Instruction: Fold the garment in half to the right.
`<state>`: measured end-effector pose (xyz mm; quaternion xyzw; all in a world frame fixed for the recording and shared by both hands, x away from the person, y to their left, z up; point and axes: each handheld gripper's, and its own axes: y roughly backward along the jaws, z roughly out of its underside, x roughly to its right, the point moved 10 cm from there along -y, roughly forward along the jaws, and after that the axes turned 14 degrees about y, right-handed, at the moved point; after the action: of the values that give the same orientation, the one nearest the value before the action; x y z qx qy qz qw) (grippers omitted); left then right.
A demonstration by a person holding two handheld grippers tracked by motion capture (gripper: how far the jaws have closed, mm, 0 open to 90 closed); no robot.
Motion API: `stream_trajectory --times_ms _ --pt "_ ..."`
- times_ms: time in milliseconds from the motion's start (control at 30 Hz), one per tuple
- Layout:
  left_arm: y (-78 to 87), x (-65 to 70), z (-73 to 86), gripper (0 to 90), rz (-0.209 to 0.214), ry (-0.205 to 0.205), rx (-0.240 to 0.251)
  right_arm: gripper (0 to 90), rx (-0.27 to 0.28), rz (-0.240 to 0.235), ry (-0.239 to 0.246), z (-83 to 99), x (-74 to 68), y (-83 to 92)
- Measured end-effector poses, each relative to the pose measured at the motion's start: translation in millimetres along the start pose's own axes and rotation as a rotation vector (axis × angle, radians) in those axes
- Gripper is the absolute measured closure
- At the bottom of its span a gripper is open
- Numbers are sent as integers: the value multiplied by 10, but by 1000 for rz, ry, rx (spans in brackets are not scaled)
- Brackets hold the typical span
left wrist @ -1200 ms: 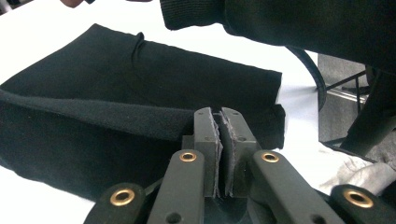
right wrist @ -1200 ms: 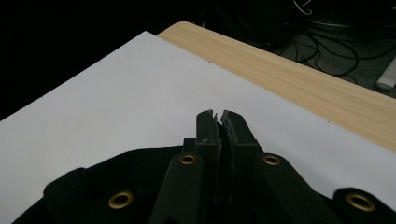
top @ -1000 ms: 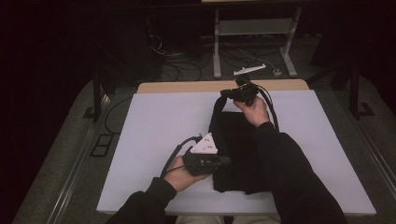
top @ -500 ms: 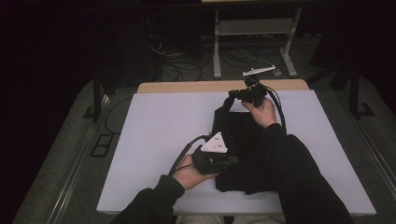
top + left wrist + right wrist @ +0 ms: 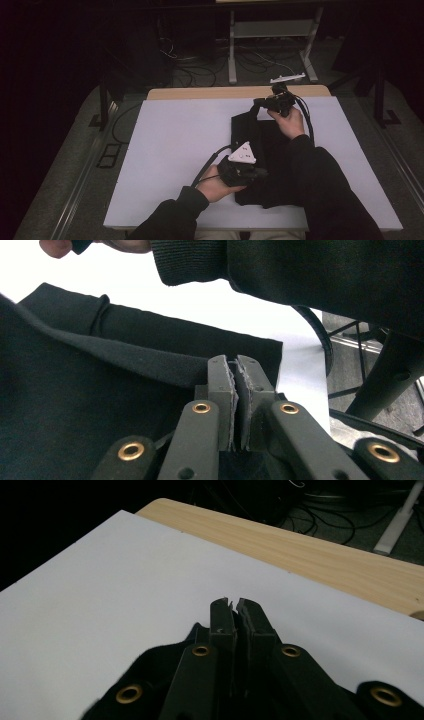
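— Where do we stand with the black garment (image 5: 265, 160)?

— We have it on the white worktop (image 5: 175, 145), toward its right half. Our left gripper (image 5: 235, 371) is clenched on a fold at the near edge, and our right gripper (image 5: 231, 611) is clamped on the far corner. It seems partly folded; we judge more folding and smoothing remains.

— And around the worktop?

— A bare wooden strip (image 5: 210, 93) runs along its far edge. Beyond that, cables (image 5: 250, 60) trail over a dark floor beside a white stand (image 5: 272, 29).

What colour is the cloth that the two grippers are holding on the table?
The cloth is plain black, with no pattern; it shows best in the left gripper view.
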<state>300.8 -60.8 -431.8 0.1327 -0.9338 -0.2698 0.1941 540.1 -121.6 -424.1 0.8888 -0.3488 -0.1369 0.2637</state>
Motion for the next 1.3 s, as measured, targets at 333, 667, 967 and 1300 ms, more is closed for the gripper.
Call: stream_trajectory --times_ms 333,667,967,1300 --pt "-149 43 -35 846 20 5 -3 843 1 15 -25 156 137 102" --pt "-353 119 -19 845 41 2 -41 841 -8 31 -62 344 314 170" --pt "-507 164 -82 845 52 9 -52 840 -33 62 -96 535 488 214" --pt "-625 166 -99 846 58 14 -62 838 -56 77 -104 648 589 215"
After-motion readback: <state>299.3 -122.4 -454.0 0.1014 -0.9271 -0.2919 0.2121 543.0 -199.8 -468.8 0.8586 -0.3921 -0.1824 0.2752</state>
